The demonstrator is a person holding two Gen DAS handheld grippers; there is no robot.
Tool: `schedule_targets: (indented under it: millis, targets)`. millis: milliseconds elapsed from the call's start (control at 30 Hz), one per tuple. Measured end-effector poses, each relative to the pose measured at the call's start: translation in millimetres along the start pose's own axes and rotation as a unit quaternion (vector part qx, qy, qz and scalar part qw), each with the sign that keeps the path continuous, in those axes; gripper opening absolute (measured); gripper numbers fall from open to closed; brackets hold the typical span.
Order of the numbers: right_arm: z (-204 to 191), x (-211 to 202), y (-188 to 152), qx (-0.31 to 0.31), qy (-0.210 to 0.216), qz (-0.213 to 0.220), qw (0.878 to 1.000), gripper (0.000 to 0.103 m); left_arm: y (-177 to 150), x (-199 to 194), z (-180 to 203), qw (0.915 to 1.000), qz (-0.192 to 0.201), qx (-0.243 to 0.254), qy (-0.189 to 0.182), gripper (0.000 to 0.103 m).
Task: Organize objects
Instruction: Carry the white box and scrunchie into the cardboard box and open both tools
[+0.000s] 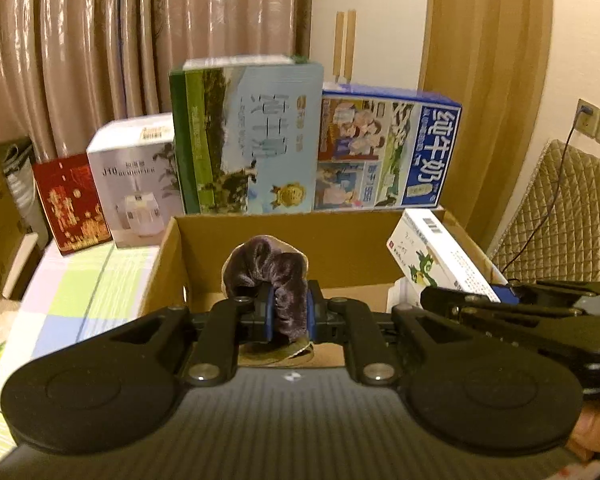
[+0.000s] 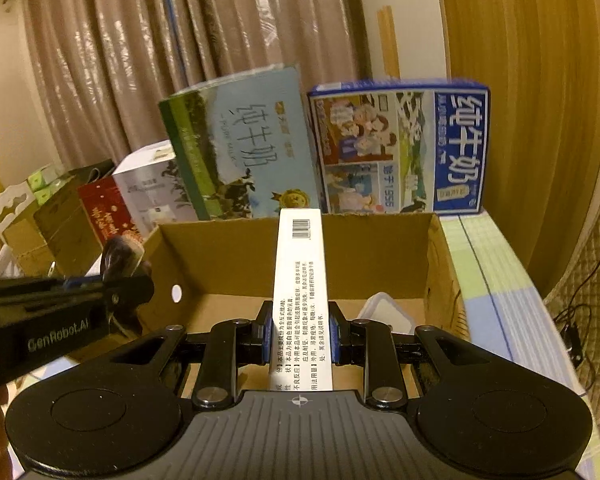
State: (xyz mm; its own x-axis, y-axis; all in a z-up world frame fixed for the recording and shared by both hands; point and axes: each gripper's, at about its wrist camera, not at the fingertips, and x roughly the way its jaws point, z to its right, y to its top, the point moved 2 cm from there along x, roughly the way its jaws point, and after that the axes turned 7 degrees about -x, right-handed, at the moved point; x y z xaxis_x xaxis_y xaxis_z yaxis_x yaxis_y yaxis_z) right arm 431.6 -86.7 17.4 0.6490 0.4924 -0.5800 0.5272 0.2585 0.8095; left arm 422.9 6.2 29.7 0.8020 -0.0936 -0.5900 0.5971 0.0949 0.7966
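In the left wrist view the left gripper point(image 1: 287, 312) is clamped on a dark velvet scrunchie point(image 1: 266, 270), which hangs over the near edge of the open cardboard box point(image 1: 168, 256); a tan oval piece shows behind and below the fabric, but what it is I cannot tell. The right gripper point(image 1: 500, 294) comes in from the right, holding a white carton point(image 1: 440, 256) above the box's right side. To finish the drop well, I judge each item should be carried further over the box floor and lowered before the jaws part, so nothing catches on the rim or falls outside. In the right wrist view the right gripper point(image 2: 299, 340) is closed on the long white carton point(image 2: 300, 280), held lengthwise and pointing at the box's back wall point(image 2: 360, 252). Inside the box, a pale plastic lid or tub point(image 2: 384, 312) lies at the right near corner; the rest of the floor looks bare. Two milk cartons point(image 2: 396, 148) stand upright just behind the box, outside it, on the checked cloth point(image 2: 496, 264).
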Motion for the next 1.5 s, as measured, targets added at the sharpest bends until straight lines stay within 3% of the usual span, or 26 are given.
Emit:
schedule_targets:
  millis: [167,267,633,800,933,1100,1233,1500]
  targets:
    - [7,14,-1,0.011,-0.002,-0.006,1.000,0.023,-5,17,-5,0.9999,-0.008,-0.008,-0.005,0.014]
    - [9,20,-4,0.016,-0.005,-0.010,1.000,0.023,-6,27,-10,0.9996,-0.008,-0.026,-0.007,0.029]
    - [11,26,-11,0.022,-0.001,-0.019,1.000,0.023,-5,23,-23,0.9992,-0.001,-0.041,0.001,0.033]
    - [13,26,-10,0.030,0.003,0.005,1.000,0.023,-6,19,-27,0.9989,0.002,-0.046,0.004,0.037]
    - [22,28,-11,0.060,0.013,0.013,0.998,0.037,-5,17,-27,0.9992,0.006,-0.040,0.003,0.043]
    - [27,19,-8,0.056,0.006,0.028,0.998,0.042,-5,11,-33,0.9990,0.011,-0.044,0.006,0.047]
    - [33,5,-7,0.062,0.000,0.047,0.997,0.057,-8,2,-33,0.9992,0.016,-0.035,0.008,0.055]
    - [29,-36,-13,0.051,-0.003,0.073,0.996,0.067,-19,-34,-29,0.9995,0.029,-0.012,0.011,0.066]
